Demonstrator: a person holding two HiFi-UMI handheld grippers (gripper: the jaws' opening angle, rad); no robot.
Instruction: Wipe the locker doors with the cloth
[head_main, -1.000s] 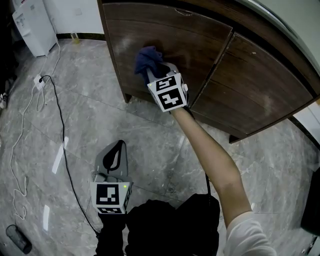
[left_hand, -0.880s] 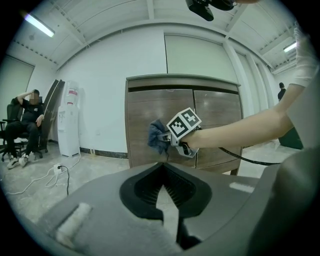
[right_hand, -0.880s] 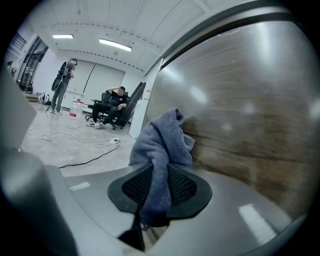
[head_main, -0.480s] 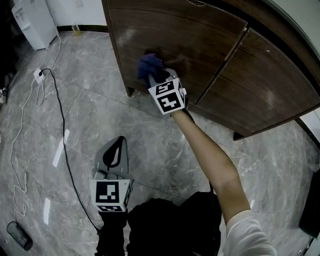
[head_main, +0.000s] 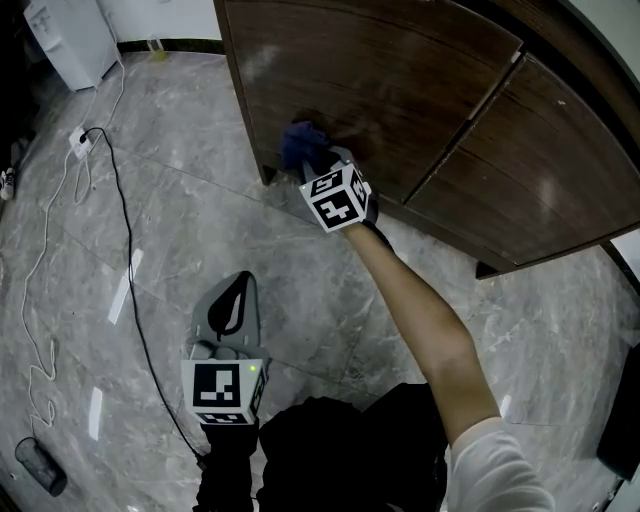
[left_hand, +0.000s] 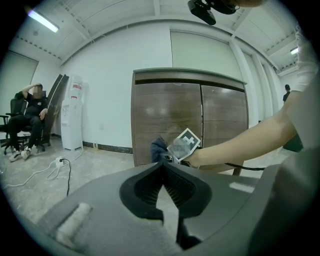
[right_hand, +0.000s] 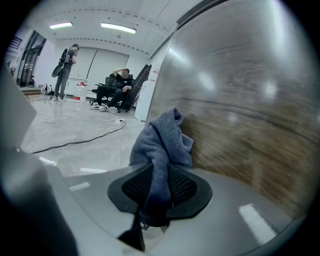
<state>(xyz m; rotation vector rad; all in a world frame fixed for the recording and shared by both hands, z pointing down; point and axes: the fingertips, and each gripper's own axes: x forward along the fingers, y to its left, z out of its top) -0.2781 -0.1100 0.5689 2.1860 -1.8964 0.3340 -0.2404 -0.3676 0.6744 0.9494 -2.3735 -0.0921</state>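
Observation:
A dark brown wooden locker stands against the wall, with a left door (head_main: 360, 80) and a right door (head_main: 530, 180). My right gripper (head_main: 315, 160) is shut on a blue cloth (head_main: 303, 143) and presses it low on the left door, near its bottom left corner. In the right gripper view the cloth (right_hand: 162, 145) bunches out of the jaws against the wood grain (right_hand: 250, 130). My left gripper (head_main: 228, 315) hangs low over the floor, shut with nothing in it. The left gripper view shows the locker (left_hand: 190, 120) and the cloth (left_hand: 158, 149) ahead.
Grey marble floor (head_main: 150, 230) surrounds the locker. A black cable (head_main: 118, 215) and a white cable (head_main: 45, 260) with a socket strip (head_main: 78, 140) lie at the left. A white water dispenser (head_main: 70, 35) stands far left. Two people (right_hand: 115, 87) are far behind.
My right gripper has carried the cloth downward along the left door, from its middle toward the bottom edge. The left gripper has stayed where it was.

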